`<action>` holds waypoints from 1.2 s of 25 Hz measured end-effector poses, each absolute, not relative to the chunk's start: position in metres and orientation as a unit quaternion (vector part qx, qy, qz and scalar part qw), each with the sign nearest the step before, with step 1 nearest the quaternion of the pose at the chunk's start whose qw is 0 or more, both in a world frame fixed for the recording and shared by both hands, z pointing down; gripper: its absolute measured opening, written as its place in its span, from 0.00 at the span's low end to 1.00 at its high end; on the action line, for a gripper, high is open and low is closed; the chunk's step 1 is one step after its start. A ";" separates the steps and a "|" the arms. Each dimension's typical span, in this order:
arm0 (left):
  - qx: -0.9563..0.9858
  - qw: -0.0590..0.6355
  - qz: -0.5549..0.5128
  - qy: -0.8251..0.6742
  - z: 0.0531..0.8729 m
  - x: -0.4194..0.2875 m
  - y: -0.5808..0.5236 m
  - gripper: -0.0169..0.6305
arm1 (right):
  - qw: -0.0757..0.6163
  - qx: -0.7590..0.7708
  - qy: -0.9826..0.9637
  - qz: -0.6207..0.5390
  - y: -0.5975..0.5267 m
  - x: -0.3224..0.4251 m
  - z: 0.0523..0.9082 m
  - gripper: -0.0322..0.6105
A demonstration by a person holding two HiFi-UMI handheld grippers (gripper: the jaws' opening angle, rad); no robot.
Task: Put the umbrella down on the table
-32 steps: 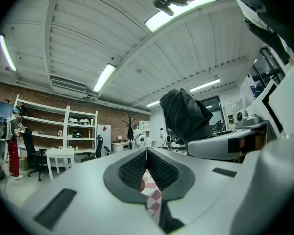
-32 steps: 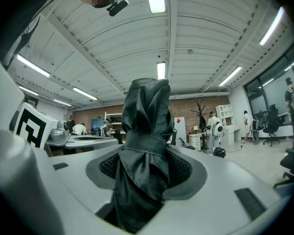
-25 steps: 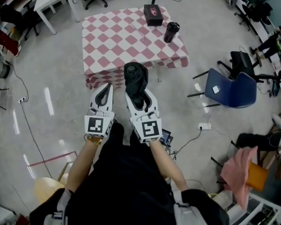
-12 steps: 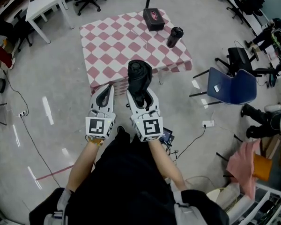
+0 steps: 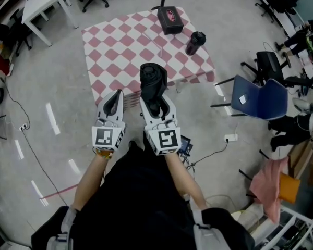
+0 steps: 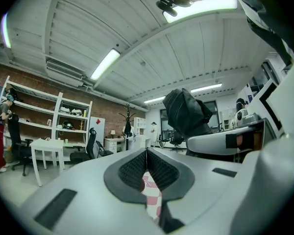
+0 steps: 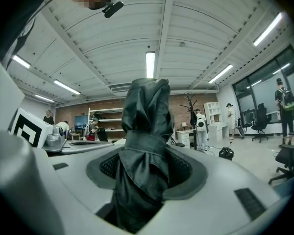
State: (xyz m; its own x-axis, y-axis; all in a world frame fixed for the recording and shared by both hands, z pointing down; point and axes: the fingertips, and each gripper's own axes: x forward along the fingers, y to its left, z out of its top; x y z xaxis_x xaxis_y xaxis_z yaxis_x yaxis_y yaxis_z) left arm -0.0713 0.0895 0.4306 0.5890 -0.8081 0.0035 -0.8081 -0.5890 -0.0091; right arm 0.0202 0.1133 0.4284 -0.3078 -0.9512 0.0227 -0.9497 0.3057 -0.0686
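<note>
My right gripper (image 5: 156, 102) (image 7: 146, 173) is shut on a folded black umbrella (image 5: 152, 83) (image 7: 144, 146), which stands upright between its jaws and sticks out above them. In the left gripper view the umbrella (image 6: 186, 114) shows to the right. My left gripper (image 5: 113, 104) (image 6: 147, 166) is shut with nothing in it, its pads touching. Both grippers point level at the near edge of the table with the red-and-white checked cloth (image 5: 125, 51), just short of it.
On the table's far side lie a black box (image 5: 169, 19) and a dark bottle (image 5: 195, 42). A blue chair (image 5: 261, 97) stands to the right, cables and a power strip (image 5: 230, 138) lie on the floor, a white desk (image 5: 44, 1) stands at the back left.
Both grippers and the person have moved forward toward the checked table; its near edge now lies right in front of the jaws. The grip on the umbrella is unchanged.
</note>
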 end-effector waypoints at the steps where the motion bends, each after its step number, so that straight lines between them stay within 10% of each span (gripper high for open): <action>1: -0.891 0.002 -0.006 0.455 0.432 -0.065 0.081 0.05 | 0.012 -0.584 0.811 -0.033 0.103 0.025 0.429 0.39; 30: -0.892 -0.023 -0.002 0.452 0.445 -0.051 -0.105 0.05 | -0.042 -0.559 0.821 -0.106 -0.091 0.040 0.467 0.39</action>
State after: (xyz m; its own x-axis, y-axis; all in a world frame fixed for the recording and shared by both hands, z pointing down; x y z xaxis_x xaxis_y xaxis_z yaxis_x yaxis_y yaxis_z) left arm -0.0513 -0.1053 0.4449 0.5922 -0.8054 0.0238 -0.8056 -0.5912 0.0390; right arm 0.0400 -0.0911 0.4667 -0.3706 -0.9098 0.1868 -0.9274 0.3516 -0.1276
